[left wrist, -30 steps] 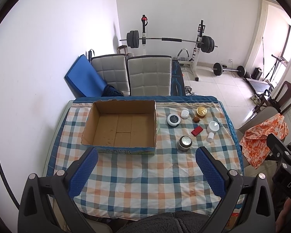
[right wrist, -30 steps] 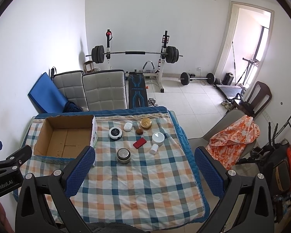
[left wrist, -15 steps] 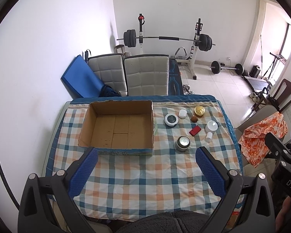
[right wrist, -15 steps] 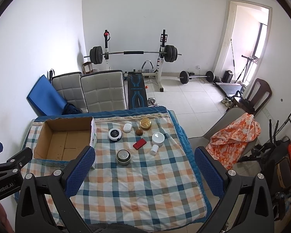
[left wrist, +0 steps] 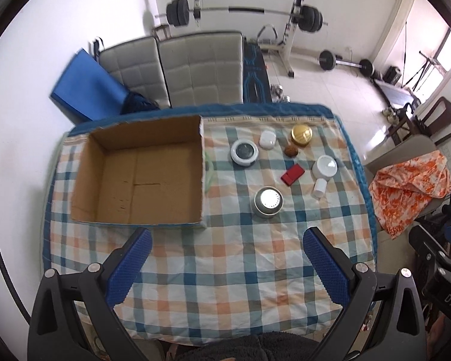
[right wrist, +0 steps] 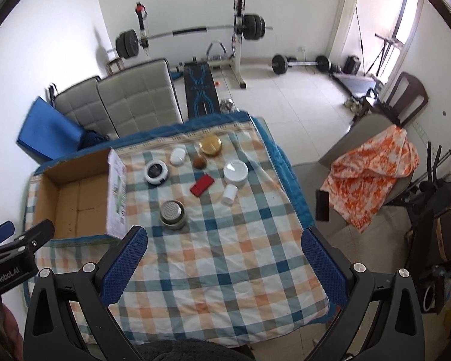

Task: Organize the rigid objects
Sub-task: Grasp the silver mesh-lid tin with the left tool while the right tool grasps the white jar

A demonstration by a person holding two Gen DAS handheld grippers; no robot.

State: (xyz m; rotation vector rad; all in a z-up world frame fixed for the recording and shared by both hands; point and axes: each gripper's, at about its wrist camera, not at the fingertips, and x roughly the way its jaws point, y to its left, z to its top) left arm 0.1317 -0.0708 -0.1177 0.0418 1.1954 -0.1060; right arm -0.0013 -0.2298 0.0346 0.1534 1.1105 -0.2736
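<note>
Mostly round lidded jars (left wrist: 324, 166), square cardboard box (left wrist: 141, 168)

Daylight floods the room from the tall bright window (left wrist: 439, 60) at the far right, which is blown out to near white in both views. The white walls (right wrist: 60, 60) reflect it evenly, so the scene is bright with soft, faint shadows; the black barbell on its rack (right wrist: 192, 30) casts a pale grey shadow on the wall behind. The round perforated metal tin (left wrist: 267, 201) shows a hard white glare on its lid in the left view. Fisheye distortion bends the checked tablecloth (left wrist: 225, 270) edges and wall lines, with a black vignette at the corners. Both pictures look slightly soft, more so toward the rim.
</note>
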